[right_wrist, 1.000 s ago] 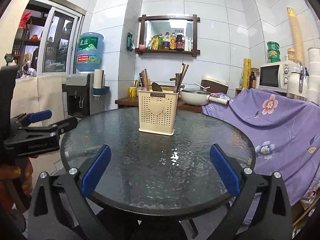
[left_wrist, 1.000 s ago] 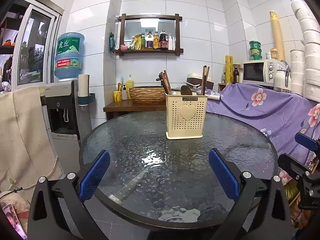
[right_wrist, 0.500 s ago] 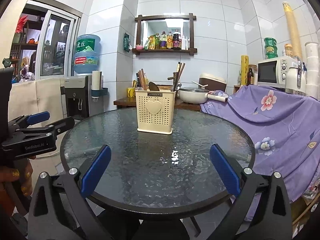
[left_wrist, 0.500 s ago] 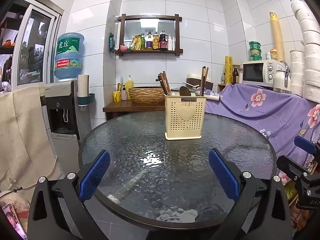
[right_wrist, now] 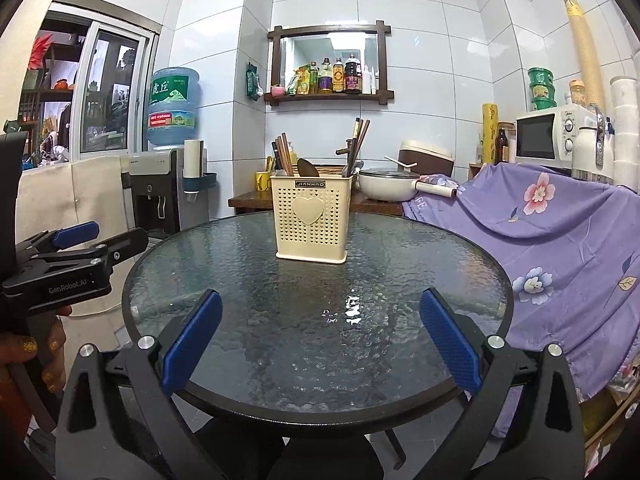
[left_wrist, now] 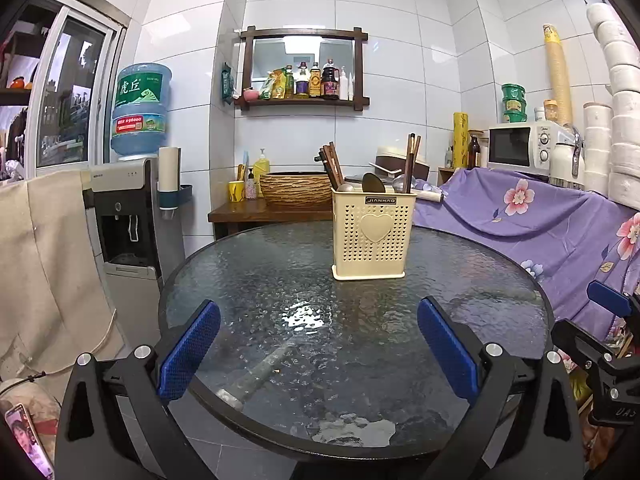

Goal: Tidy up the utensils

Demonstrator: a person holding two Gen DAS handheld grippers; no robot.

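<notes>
A cream perforated utensil holder (left_wrist: 373, 236) (right_wrist: 311, 219) with a heart on its front stands upright toward the far side of the round glass table (left_wrist: 280, 280) (right_wrist: 420, 280). Chopsticks (left_wrist: 331, 166) (right_wrist: 359, 140) and spoons (left_wrist: 373, 182) (right_wrist: 306, 168) stick out of its top. My left gripper (left_wrist: 318, 350) hovers open over the table's near edge, nothing between its blue pads. My right gripper (right_wrist: 318, 344) is open and empty too, likewise at the near edge. Each gripper shows at the side of the other's view.
A water dispenser (left_wrist: 128, 216) stands left of the table. Purple floral cloth (left_wrist: 540, 224) covers furniture on the right, with a microwave (left_wrist: 520, 146) above it. Behind the holder a wooden side table carries a woven basket (left_wrist: 296, 188) and a pan (right_wrist: 384, 189). A hand (right_wrist: 24, 360) holds the left gripper.
Both views have drifted slightly, the holder sitting a touch higher and further left in frame. Both grippers stay open and empty.
</notes>
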